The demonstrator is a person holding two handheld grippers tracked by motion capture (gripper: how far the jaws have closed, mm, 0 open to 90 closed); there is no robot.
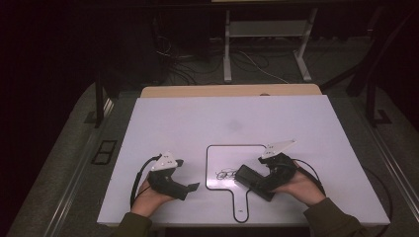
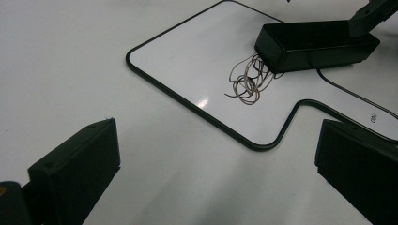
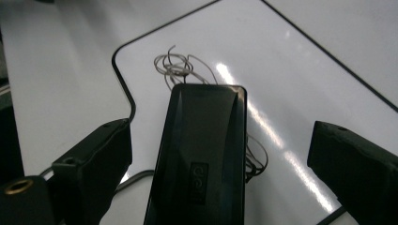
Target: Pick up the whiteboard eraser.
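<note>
The black eraser block (image 3: pixel 199 154), probably light and rigid, lay between the right gripper's (image 3: pixel 220 159) spread jaws; its long sides suited gripping. The left gripper (image 2: pixel 216 164) stood open, empty.

Left gripper (image 1: pixel 193 186): black body, two blocky black jaws, a small screw hole in the nearer one.
Right gripper (image 3: pixel 220 161): black, same blocky jaws; brass-coloured screw at lower left.
Top plates: pale grey, three-cornered, dark dots.
Cables: black, looping from each gripper.
Sleeves: olive-green, at both wrists.
</note>
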